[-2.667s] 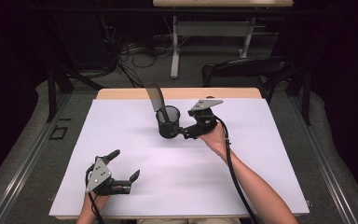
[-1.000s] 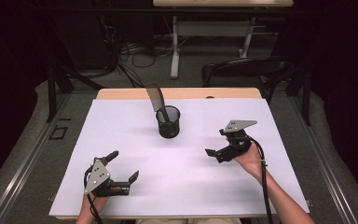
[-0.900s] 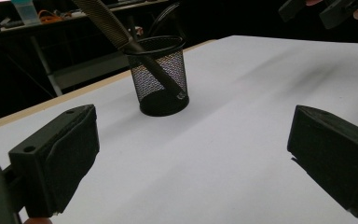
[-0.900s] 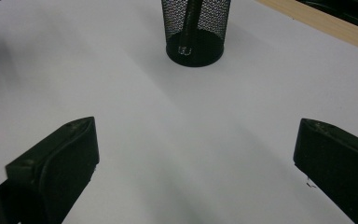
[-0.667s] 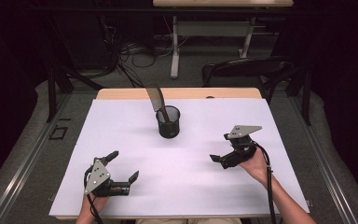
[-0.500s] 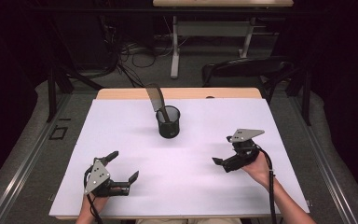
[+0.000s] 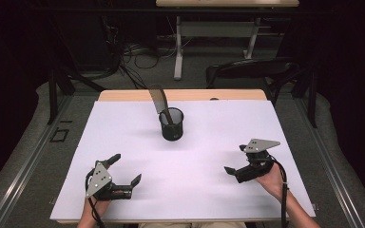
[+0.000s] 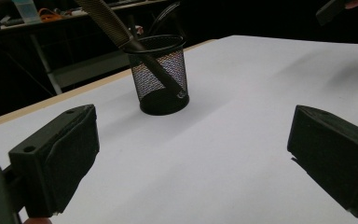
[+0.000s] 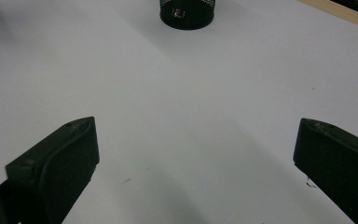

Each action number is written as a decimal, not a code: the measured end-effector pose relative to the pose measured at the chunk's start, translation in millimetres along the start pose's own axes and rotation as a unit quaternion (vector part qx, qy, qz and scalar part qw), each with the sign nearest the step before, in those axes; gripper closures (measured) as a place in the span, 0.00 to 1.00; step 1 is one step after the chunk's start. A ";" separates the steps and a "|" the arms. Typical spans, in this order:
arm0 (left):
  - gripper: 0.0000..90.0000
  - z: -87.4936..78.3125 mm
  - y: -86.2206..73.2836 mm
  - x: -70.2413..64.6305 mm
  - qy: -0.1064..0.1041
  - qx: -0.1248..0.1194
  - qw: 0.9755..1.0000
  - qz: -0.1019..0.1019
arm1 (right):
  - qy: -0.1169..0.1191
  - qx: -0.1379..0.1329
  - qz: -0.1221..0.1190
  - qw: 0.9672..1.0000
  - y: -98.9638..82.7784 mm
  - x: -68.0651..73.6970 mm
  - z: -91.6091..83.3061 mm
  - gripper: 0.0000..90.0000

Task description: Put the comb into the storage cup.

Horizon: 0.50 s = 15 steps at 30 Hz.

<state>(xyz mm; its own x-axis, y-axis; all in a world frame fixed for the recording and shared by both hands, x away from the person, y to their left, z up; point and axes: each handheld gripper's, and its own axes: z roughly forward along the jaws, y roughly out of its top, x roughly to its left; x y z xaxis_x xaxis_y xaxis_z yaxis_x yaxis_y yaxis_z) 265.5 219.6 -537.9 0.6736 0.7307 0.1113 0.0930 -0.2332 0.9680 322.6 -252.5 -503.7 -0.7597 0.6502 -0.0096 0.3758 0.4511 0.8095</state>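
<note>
A black mesh cup [image 7: 171, 124] stands upright on the white table [image 7: 123, 128], a little behind its middle. A flat file-like tool [image 7: 158, 99] leans in the cup, dark handle down and blade sticking out toward the back left. My left gripper [image 7: 126, 167] rests open near the front left, with nothing between its jaws. Its own view looks at the cup [image 8: 161, 74] and tool [image 8: 107, 21] beyond the open left gripper [image 8: 191, 158]. My right gripper [image 7: 235, 159] is open and empty at the front right, apart from the cup [image 9: 186, 14], as its own view of the right gripper [image 9: 196, 163] shows.
A wooden strip [image 7: 123, 95] runs along the table's back edge. A dark chair [image 7: 252, 69] and desk legs [image 7: 177, 47] stand on the floor behind. The other gripper [image 8: 335, 9] shows at the top right of the left gripper view.
My right gripper, earlier at the cup, has drawn back to the front right of the table, open. The left gripper, cup and tool have not moved.
</note>
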 end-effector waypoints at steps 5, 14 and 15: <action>0.02 0.0 -0.2 0.2 0.000 0.002 1.000 0.000 | -0.004 -0.002 0.004 1.000 -7.3 1.7 -7.3 0.00; 0.02 -0.1 -0.7 0.4 0.000 0.002 1.000 -0.002 | -0.010 -0.004 0.010 1.000 -20.4 4.1 -15.9 0.00; 0.02 0.0 -0.7 0.5 0.001 0.003 1.000 -0.002 | -0.012 -0.004 0.011 1.000 -21.7 4.1 -16.6 0.00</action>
<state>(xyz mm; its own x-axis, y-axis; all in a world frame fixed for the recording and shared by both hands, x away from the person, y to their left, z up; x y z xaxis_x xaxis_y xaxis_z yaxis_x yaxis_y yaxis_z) 265.8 220.2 -538.5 0.6724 0.7321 0.1086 0.0993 -0.2347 0.9670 302.4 -269.7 -511.5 -0.7383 0.6745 -0.0063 0.3880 0.4323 0.8140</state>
